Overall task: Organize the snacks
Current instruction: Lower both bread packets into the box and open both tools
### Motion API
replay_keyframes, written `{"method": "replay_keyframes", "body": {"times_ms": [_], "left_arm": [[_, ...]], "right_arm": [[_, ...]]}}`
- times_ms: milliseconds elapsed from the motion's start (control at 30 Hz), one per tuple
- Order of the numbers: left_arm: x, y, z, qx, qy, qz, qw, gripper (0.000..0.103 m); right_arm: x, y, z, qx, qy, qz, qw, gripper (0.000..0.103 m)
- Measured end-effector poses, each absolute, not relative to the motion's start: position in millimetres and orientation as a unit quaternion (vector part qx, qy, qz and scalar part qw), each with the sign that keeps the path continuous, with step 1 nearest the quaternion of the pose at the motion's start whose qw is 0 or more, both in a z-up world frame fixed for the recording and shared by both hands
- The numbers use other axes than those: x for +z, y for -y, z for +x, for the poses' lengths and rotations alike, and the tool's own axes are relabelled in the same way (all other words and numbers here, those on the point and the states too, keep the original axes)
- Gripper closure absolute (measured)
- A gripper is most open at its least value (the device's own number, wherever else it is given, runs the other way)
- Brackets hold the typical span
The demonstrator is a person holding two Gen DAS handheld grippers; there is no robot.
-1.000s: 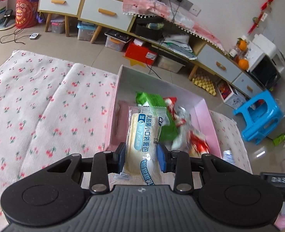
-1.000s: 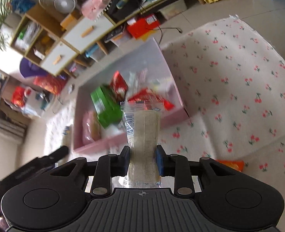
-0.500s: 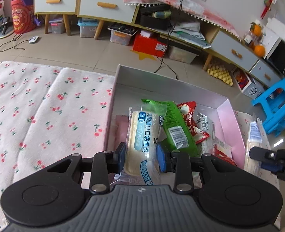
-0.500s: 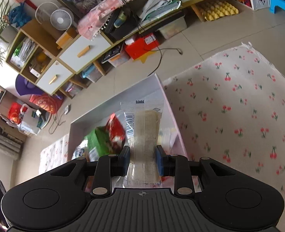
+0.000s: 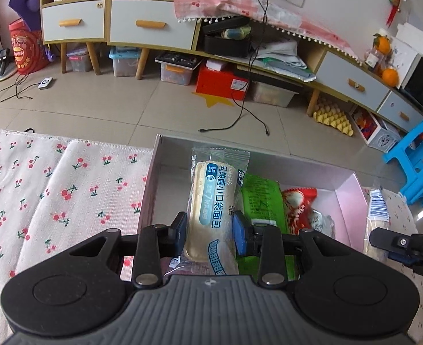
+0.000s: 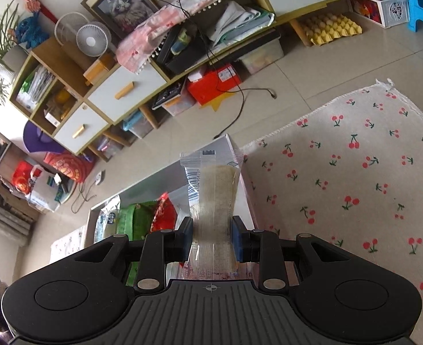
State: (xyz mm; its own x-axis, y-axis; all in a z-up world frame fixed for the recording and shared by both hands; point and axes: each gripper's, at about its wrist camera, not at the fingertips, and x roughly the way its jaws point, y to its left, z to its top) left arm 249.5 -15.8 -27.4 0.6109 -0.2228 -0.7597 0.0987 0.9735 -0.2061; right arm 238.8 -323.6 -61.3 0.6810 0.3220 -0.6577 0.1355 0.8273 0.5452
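Note:
My left gripper (image 5: 210,233) is shut on a bread packet with a blue label (image 5: 215,201) and holds it over the left part of the pink box (image 5: 352,201). The box holds a green packet (image 5: 261,201) and a red packet (image 5: 297,204). My right gripper (image 6: 211,238) is shut on a clear-wrapped bread packet (image 6: 214,195) and holds it above the box's right wall (image 6: 245,198). That packet (image 5: 378,215) and the right gripper's finger (image 5: 395,241) also show at the right of the left wrist view.
The box sits on a cherry-print cloth (image 5: 53,189) that spreads to both sides (image 6: 355,178). Beyond the table edge are a tiled floor, low cabinets (image 5: 148,26), storage bins, a loose cable (image 5: 240,115) and a blue stool (image 5: 418,155).
Both grippers tilted up and drew back, each keeping its packet. The left packet now hangs over the box's near left part; the right packet moved from over the box middle to its right wall.

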Motion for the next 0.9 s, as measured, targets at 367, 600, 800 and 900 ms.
{"method": "replay_keyframes", "body": {"times_ms": [367, 600, 800, 900], "left_arm": [[-17.3, 16.5, 240.6, -0.092, -0.414, -0.049, 0.904, 0.038], [-4.0, 20.0, 228.5, -0.101, -0.409, -0.039, 0.906, 0.027], [6.3, 20.4, 210.5, -0.112, -0.413, -0.033, 0.903, 0.018], [10.8, 18.4, 200.3, -0.115, -0.414, -0.034, 0.902, 0.016]], "right_arm": [[-55.6, 330.8, 232.4, 0.063, -0.380, 0.317, 0.867, 0.054], [-39.7, 325.2, 219.6, 0.061, -0.389, 0.305, 0.867, 0.047], [-17.9, 316.7, 200.0, 0.065, -0.389, 0.281, 0.875, 0.035], [-10.5, 312.1, 187.9, 0.066, -0.392, 0.273, 0.876, 0.033]]}}
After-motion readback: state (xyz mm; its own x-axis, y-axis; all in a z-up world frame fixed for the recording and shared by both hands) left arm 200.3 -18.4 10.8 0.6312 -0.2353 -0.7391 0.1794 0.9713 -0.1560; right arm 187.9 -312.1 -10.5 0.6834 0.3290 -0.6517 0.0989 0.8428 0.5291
